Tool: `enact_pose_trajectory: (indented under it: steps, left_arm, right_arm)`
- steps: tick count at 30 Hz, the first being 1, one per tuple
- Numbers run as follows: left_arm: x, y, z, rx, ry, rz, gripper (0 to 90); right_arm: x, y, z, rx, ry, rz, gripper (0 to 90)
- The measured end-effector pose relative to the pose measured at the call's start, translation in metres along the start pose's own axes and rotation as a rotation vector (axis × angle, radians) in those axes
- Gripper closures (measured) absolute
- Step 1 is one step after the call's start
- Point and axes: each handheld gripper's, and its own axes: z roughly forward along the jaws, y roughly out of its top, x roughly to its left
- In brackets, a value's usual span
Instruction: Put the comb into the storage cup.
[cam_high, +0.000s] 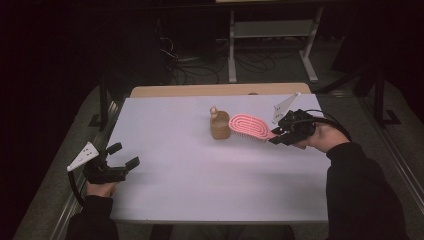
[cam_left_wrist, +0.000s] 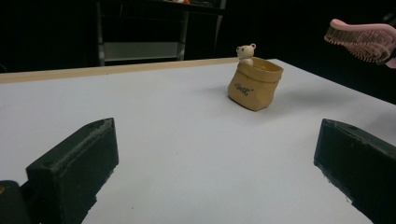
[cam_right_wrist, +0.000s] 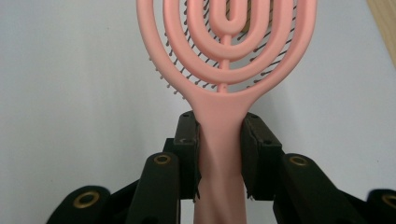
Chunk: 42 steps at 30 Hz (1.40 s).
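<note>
left gripper (cam_high: 126, 156): jaws wide apart, nothing held (low at table (cam_high: 200, 170) edge) | right gripper (cam_high: 276, 135): clamped on pink hairbrush (cam_high: 248, 127) handle | brush head beside bear pouch (cam_high: 219, 125)

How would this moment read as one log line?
right gripper: shut on pink hairbrush handle, held above table | left gripper: open | bear pouch: upright

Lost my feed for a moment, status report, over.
Right gripper shut on pink hairbrush handle, brush held above table. Left gripper open, holding nothing. Bear pot beside brush head. Nothing in the way.
</note>
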Motion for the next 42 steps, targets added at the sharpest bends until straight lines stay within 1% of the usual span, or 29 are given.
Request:
enact_pose_trajectory:
  steps: [10, 17, 25, 33, 42]
  left_arm:
    - [-0.001, 0.0, 0.001, 0.004, -0.007, 0.001, 0.0]
    - [-0.001, 0.0, 0.002, 0.006, -0.01, 0.003, 0.0]
    - [-0.001, 0.0, 0.002, 0.005, -0.011, 0.002, 0.0]
    - [-0.001, 0.0, 0.002, 0.008, -0.014, 0.005, 0.0]
    - [-0.001, -0.001, 0.002, 0.013, -0.014, 0.003, 0.0]
  right_arm:
    - [0.0, 0.012, -0.006, -0.026, 0.0, -0.009, 68.6]
    - [0.001, 0.022, -0.008, -0.053, -0.003, -0.024, 68.6]
    - [0.002, 0.038, -0.01, -0.077, -0.001, -0.05, 68.6]
    - [0.003, 0.055, -0.01, -0.089, 0.007, -0.071, 68.6]
    - [0.006, 0.07, -0.013, -0.11, 0.003, -0.095, 68.7]
